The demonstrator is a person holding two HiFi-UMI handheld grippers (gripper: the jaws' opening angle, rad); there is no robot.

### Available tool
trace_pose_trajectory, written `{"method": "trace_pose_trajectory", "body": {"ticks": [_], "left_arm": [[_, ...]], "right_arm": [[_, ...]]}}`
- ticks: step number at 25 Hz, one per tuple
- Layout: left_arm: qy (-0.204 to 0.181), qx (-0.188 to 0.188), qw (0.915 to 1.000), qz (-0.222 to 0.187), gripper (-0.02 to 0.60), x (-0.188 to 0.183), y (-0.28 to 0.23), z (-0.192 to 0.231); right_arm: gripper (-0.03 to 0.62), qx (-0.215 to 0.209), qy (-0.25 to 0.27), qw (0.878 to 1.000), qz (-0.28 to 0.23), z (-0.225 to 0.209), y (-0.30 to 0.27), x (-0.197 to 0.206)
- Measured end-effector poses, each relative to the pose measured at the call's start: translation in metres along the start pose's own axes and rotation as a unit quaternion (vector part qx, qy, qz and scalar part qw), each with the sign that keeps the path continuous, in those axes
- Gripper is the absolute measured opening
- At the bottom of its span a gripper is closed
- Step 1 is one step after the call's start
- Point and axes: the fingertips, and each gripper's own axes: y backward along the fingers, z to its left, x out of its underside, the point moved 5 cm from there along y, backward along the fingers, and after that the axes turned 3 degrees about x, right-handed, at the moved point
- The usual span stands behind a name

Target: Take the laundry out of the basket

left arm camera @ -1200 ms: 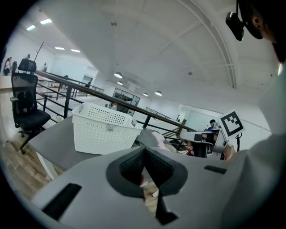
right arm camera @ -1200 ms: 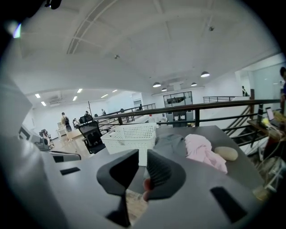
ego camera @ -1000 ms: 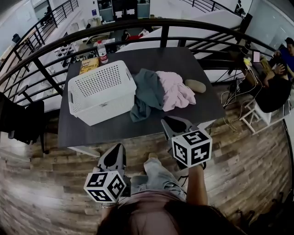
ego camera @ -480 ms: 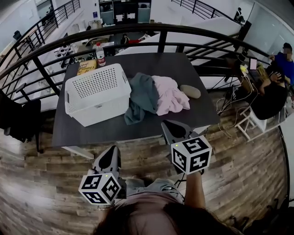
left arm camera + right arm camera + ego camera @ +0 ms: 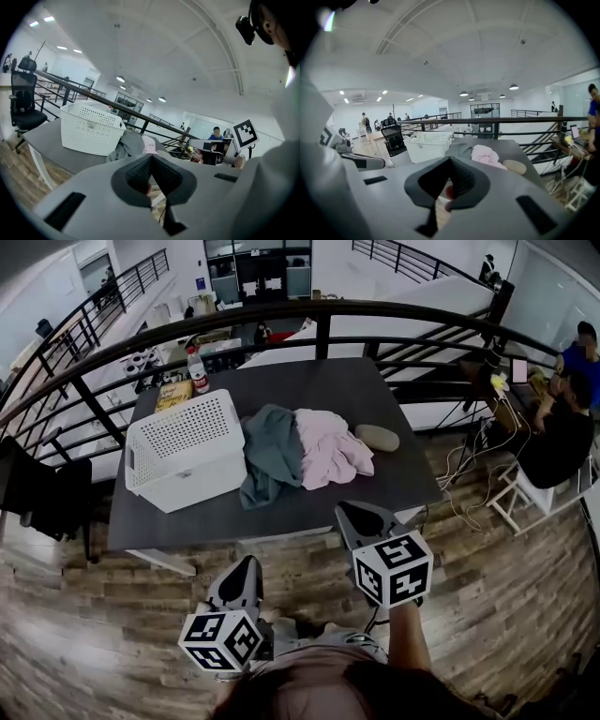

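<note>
A: Setting?

B: Mezzanine w/ black railing [image 5: 319, 310] and wood floor [image 5: 94, 615]. A dark table [image 5: 375, 395] sat by the rail. A white basket [image 5: 183, 448] stood upright on the table's left part, w/ a bottle [image 5: 197, 371] behind it. No clothes showed inside the basket from the head view.

A: Laundry, where?

B: Out on the table. The grey-green cloth [image 5: 270, 451] touched the basket's right wall and slumped toward the near edge. The pink cloth [image 5: 328, 444] lapped over its right side. A beige piece [image 5: 377, 437] lay just beside the pink; contact unclear.

A: Why heaped there?

B: Judgement: shortest drop. Each item prob. went over the right wall and was let go next to it. The pile was loose and unfolded, so dumped, not sorted. Task read as done or v. nearly.

A: Grippers?

B: Left gripper [image 5: 247, 566]: jaws together, tips meeting, nothing btwn. Right gripper [image 5: 349, 514]: same, pads closed, empty. Both hung over the floor, close to the person's body and well short of the table edge. Both pointed at the table and slightly down. Neither touched anything.

A: Why held so?

B: Prob. a rest pose, since nothing in the basket was visible to reach for.
</note>
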Motion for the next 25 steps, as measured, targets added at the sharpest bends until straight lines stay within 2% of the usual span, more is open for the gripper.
{"method": "trace_pose_trajectory", "body": {"ticks": [12, 17, 21, 25], "left_arm": [[0.028, -0.067, 0.9973, -0.013, -0.002, 0.039, 0.0, -0.071], [0.039, -0.067, 0.9966, -0.03, -0.002, 0.05, 0.0, -0.102], [0.041, -0.054, 0.9969, -0.04, -0.002, 0.053, -0.001, -0.123], [0.043, -0.06, 0.9965, -0.04, -0.002, 0.056, -0.007, -0.137]], "right_arm": [[0.015, -0.036, 0.027, 0.999, -0.025, -0.058, 0.046, 0.021], [0.015, -0.046, 0.024, 0.997, -0.059, -0.08, 0.069, 0.024], [0.015, -0.052, 0.007, 0.997, -0.059, -0.092, 0.078, 0.029], [0.015, -0.06, -0.002, 0.996, -0.059, -0.103, 0.085, 0.034]]}}
